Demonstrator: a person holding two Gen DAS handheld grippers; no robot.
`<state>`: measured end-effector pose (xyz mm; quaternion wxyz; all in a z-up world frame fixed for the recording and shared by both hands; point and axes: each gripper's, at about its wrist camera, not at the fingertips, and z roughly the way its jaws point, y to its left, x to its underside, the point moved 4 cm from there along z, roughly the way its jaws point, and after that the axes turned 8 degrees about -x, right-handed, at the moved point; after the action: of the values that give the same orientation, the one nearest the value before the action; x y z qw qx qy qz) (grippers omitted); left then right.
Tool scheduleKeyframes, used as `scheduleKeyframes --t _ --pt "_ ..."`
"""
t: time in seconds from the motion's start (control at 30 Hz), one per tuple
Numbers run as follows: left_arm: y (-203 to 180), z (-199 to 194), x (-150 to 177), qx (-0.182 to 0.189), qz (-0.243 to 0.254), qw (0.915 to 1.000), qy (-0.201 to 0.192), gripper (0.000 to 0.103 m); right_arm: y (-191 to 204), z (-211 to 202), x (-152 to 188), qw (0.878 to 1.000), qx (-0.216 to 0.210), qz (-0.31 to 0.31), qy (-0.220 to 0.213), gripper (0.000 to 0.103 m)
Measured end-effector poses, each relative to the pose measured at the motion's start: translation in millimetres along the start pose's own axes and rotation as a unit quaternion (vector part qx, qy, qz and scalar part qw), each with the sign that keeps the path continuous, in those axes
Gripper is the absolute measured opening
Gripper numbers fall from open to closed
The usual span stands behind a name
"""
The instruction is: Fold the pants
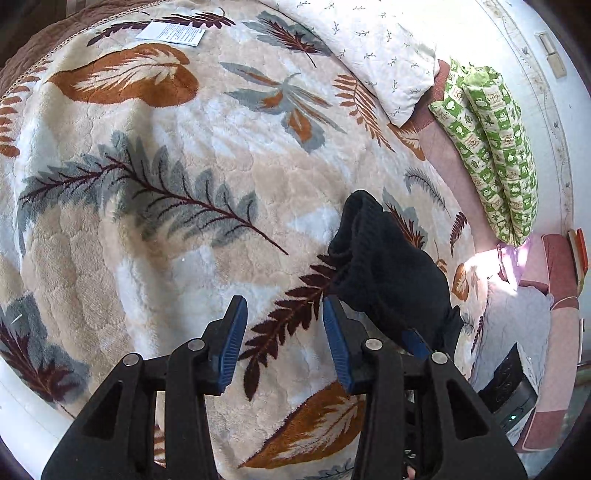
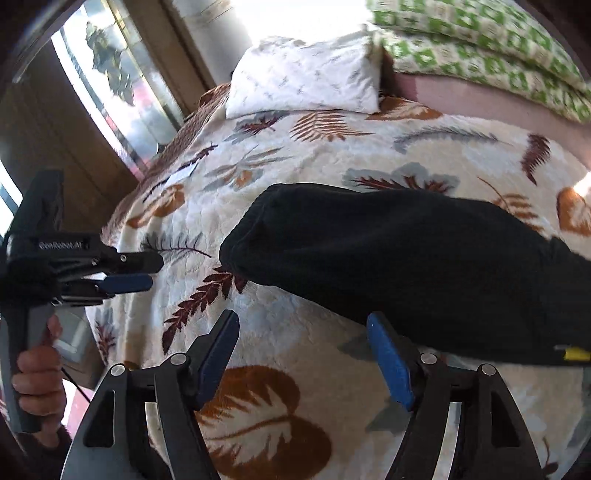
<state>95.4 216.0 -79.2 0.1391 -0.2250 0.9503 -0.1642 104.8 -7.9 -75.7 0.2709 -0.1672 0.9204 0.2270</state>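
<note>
The black pants (image 2: 424, 266) lie bundled on the leaf-patterned blanket (image 2: 314, 162), right of centre in the right wrist view, with a yellow tag (image 2: 576, 355) at the frame's right edge. Both the left gripper (image 1: 284, 325) and the right gripper (image 2: 303, 350) stand released, nothing between their jaws — the step looks like a pause between folds. Next, each gripper likely needs a fresh edge of the pants to pinch — probably the near end.

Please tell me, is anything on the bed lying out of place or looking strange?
Only a white printed paper lies loose on the leaf blanket, near its far edge. The black pants lie in a compact bundle; nothing looks spilled or damaged.
</note>
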Motion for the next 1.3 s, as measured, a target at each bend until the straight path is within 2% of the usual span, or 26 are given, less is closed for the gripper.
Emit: scheduleKeyframes --t 0.13,0.23,0.37,0.43,0.5,0.57,0.6,0.63,0.67,0.73,0.83,0.9,1.0,1.07,1.17,1.3 --pt "9 4 -9 0.011 -0.011 0.9998 0.009 0.041 28 44 -5 0.997 0.031 -0.069 0.028 0.077" --pt "14 10 -12 0.018 -0.015 0.9996 0.017 0.041 38 67 -8 0.991 0.067 -0.114 0.031 0.078" --pt "12 17 -17 0.024 -0.013 0.9994 0.023 0.041 41 90 -16 0.987 0.086 -0.133 0.034 0.079" --pt "8 23 -21 0.025 -0.01 0.9993 0.027 0.041 34 99 -20 0.988 0.082 -0.123 0.036 0.078" --pt "2 30 -26 0.026 -0.01 0.9991 0.033 0.041 27 103 -25 0.99 0.081 -0.114 0.029 0.067" --pt "-9 38 -31 0.041 -0.009 0.9982 0.042 0.041 20 104 -30 0.989 0.088 -0.113 0.021 0.046" --pt "-14 42 -33 0.048 -0.012 0.9976 0.05 0.041 16 102 -32 0.99 0.085 -0.112 0.018 0.04" --pt "-20 47 -37 0.058 -0.015 0.9965 0.058 0.041 12 99 -34 0.99 0.083 -0.11 0.013 0.027" --pt "-27 51 -40 0.073 -0.015 0.9952 0.063 0.041 8 95 -35 0.992 0.075 -0.104 0.01 0.022" --pt "-41 60 -48 0.087 -0.016 0.993 0.078 0.041 -2 86 -36 0.996 0.05 -0.079 -0.001 0.019" --pt "-54 76 -59 0.105 -0.028 0.9887 0.103 0.048 -5 76 -35 0.998 0.023 -0.06 -0.016 0.019" --pt "-56 84 -64 0.111 -0.044 0.9863 0.114 0.048 -4 76 -32 0.998 0.017 -0.062 -0.014 0.019" --pt "-56 90 -70 0.102 -0.046 0.9873 0.113 0.048 -5 78 -30 0.998 0.009 -0.06 -0.011 0.019" --pt "-56 94 -72 0.109 -0.05 0.9856 0.119 0.049 -7 79 -30 0.999 0.001 -0.052 -0.011 0.019" --pt "-59 98 -74 0.13 -0.059 0.9809 0.132 0.06 -9 79 -31 0.999 -0.007 -0.047 -0.011 0.02" --pt "-63 97 -75 0.14 -0.06 0.9785 0.139 0.066 -8 79 -31 0.999 -0.009 -0.045 -0.019 0.02"
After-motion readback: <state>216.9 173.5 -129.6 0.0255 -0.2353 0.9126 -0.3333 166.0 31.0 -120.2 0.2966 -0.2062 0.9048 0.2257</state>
